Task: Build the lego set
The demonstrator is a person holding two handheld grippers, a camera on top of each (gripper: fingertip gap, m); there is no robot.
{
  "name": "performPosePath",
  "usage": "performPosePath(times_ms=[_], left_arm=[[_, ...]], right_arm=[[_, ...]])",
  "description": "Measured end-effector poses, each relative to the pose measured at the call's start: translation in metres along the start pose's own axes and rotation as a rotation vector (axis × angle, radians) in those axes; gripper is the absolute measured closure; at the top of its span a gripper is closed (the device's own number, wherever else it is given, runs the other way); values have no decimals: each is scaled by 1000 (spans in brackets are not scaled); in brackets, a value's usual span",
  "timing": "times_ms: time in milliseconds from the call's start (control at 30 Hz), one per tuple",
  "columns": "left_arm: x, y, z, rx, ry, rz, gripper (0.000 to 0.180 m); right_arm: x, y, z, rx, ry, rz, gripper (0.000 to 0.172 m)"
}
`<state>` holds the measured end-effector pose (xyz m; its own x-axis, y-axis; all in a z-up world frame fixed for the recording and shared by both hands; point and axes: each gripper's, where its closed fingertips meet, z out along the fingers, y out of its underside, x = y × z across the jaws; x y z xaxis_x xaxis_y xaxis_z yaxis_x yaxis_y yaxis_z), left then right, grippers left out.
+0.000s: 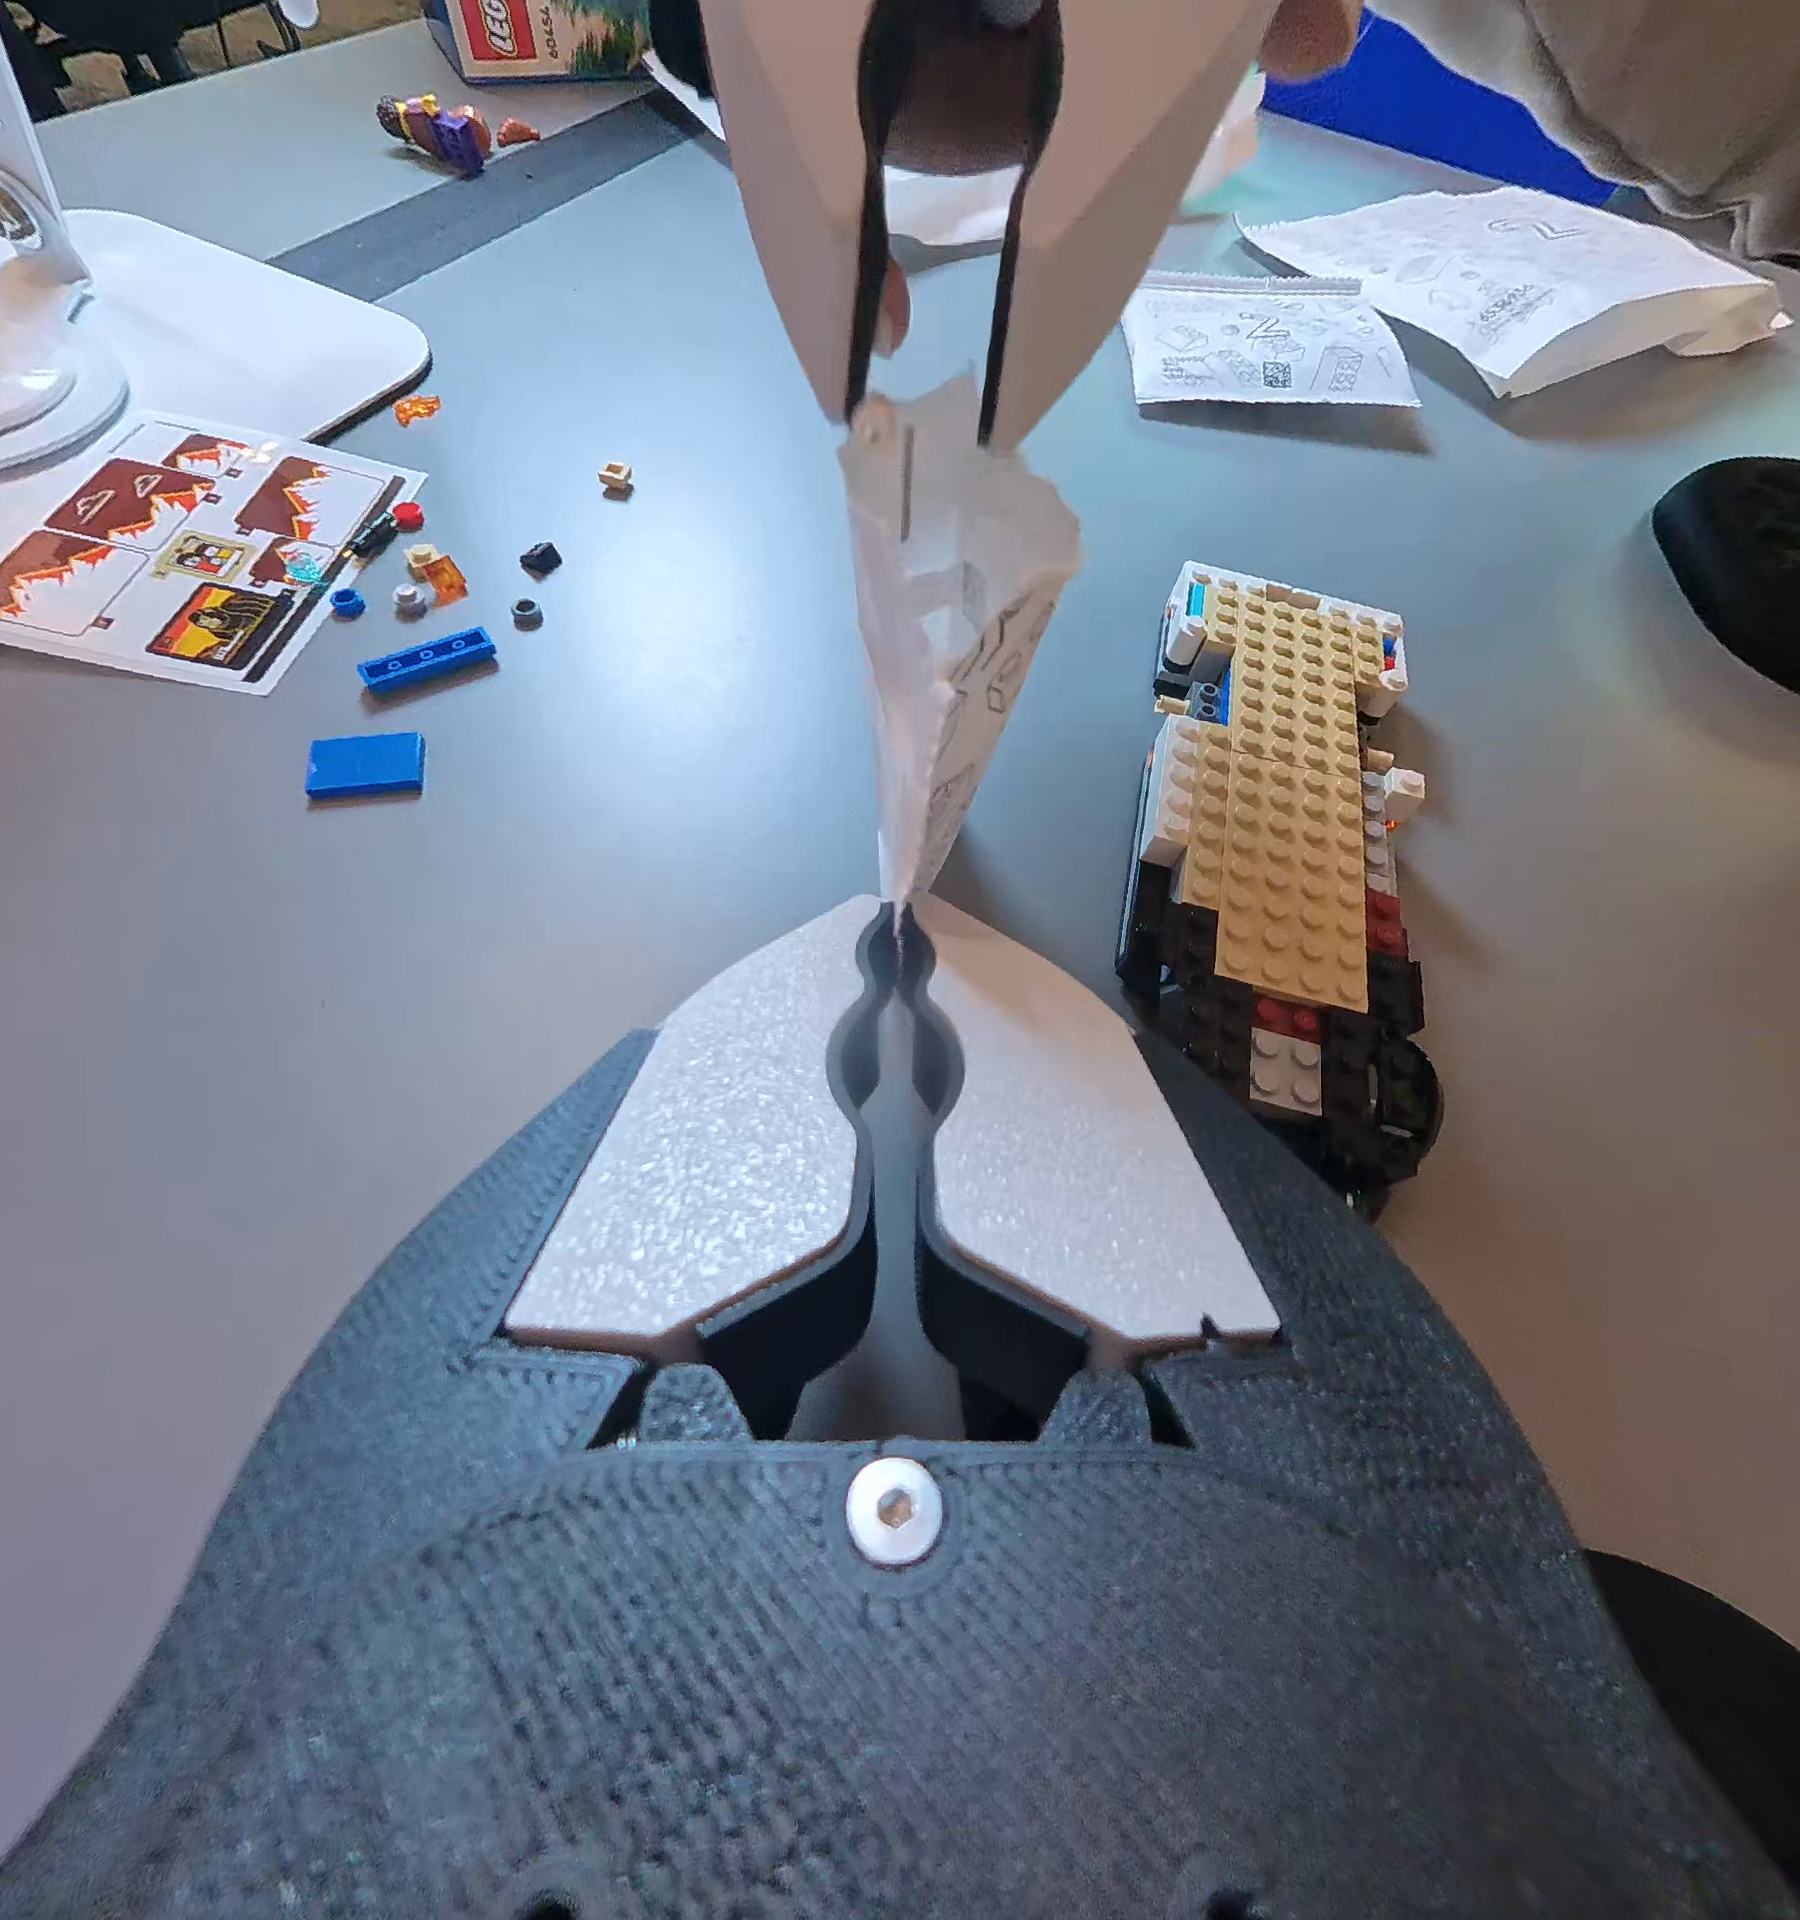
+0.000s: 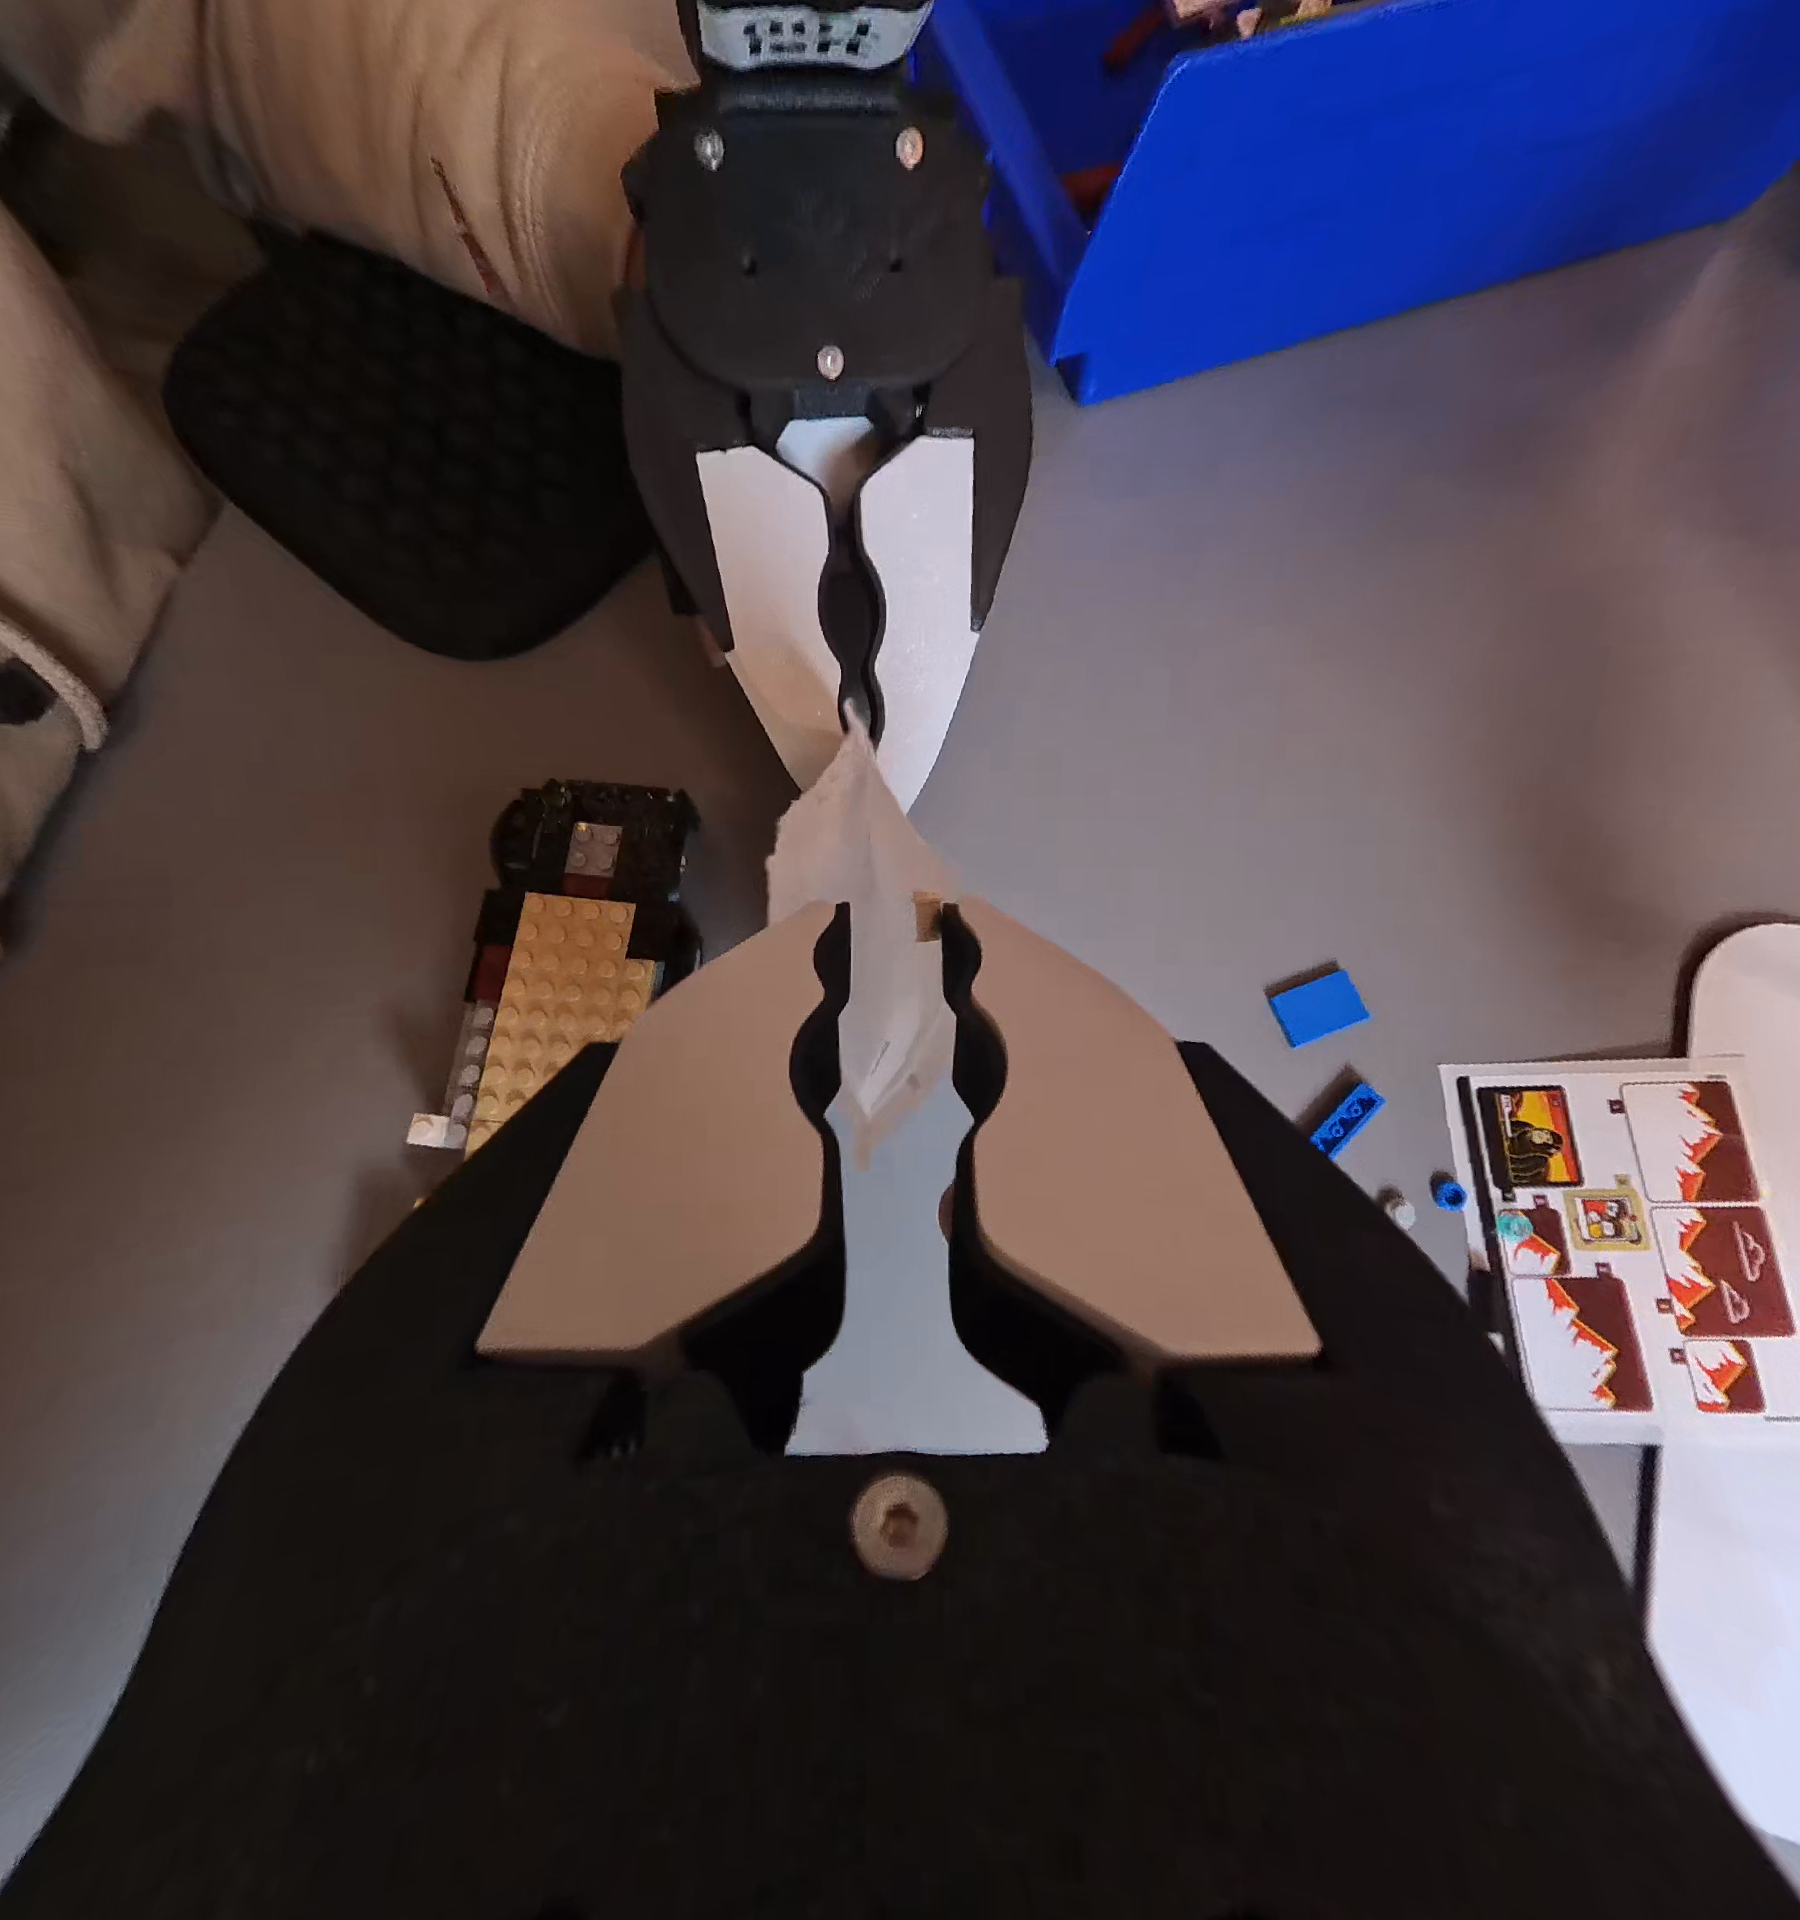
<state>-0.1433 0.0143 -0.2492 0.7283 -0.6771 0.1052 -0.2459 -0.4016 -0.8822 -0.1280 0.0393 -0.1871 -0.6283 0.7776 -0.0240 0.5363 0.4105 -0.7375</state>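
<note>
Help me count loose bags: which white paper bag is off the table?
The crumpled paper bag pinched at its tip by the left gripper; the other two bags lie flat on the grey table.

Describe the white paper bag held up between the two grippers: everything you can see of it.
The white paper bag is small, crumpled and twisted, with faint grey line drawings printed on one face. It hangs in the air above the grey table, stretched between both tools. The left gripper has its jaws shut on one narrow end. The other end sits between the parted jaws of the right gripper, where a small tan piece shows at one fingertip. It touches nothing else.
</note>
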Motion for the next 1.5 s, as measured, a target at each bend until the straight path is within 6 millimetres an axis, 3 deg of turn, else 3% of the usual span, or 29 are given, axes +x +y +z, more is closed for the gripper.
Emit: performPosePath(times_ms=[167,433,633,700,800,867,967,1133,1300,1500], left_arm=[[-1,0,0,2,3,-11,180],[-1,1,1,2,11,-25,180],[-1,2,-1,-8,9,-10,180],[-3,2,-3,-16,6,0,180],[-5,3,-5,-17,7,-12,180],[-5,3,-4,-17,8,-13,180],[-4,4,-4,-19,9,-10,180],[-5,5,-2,-17,13,-18,180],[-3,6,-1,-20,20,-20,180],[-3,6,-1,-22,17,-13,180]], right_arm=[[7,-7,-16,70,-31,59,151],[-1,13,3,-50,-22,-9,148],[7,7,-16,0,28,10,148],[23,21,-25,-49,108,27,148],[40,64,-38,-189,178,61,150],[38,91,-45,-254,160,126,151],[16,120,-53,-305,103,197,151],[-30,144,-44,-341,71,172,152],[-46,163,-34,-371,60,186,152],[-44,170,-34,-385,77,195,160]])
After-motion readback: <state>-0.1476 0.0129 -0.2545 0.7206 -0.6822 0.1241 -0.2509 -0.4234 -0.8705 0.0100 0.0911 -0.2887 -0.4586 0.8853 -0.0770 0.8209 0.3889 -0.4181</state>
